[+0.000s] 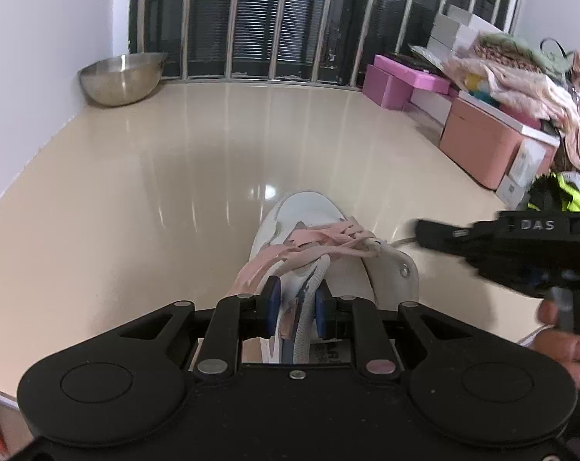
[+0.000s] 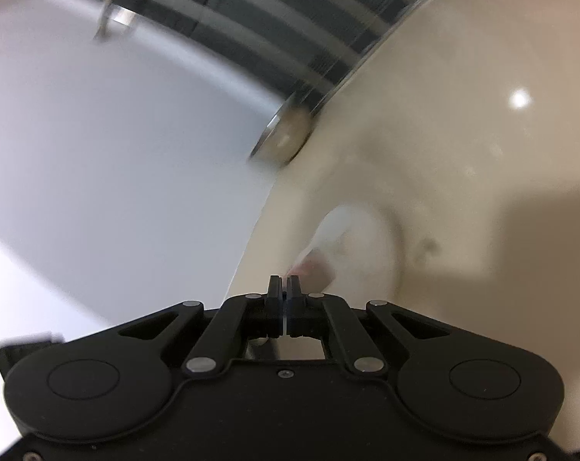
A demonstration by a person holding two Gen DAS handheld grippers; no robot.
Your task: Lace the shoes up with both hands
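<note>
A white shoe with pink laces is lying on the cream desk, near the desk's front edge, its toe pointing toward the far edge where the barred window is standing. The left gripper is reaching down over the heel end, and its 2 blue pads are pressing on the shoe's collar, so it is gripping the shoe. Loose pink lace ends are hanging down the shoe's left side, just beside that gripper. The right gripper is coming in from the desk's right side in the left wrist view, its tip sitting close to the knot area of the laces, where a thin pale strand is running toward it; whether it is pinching that strand cannot be told there. In the right wrist view, which is blurred, the right gripper's jaws are standing closed together, with the shoe showing only as a pale shape ahead of them. A person's hand is holding the right gripper's handle. A steel bowl is sitting in the desk's far left corner, and pink boxes with heaped cloth are filling the far right corner.
</note>
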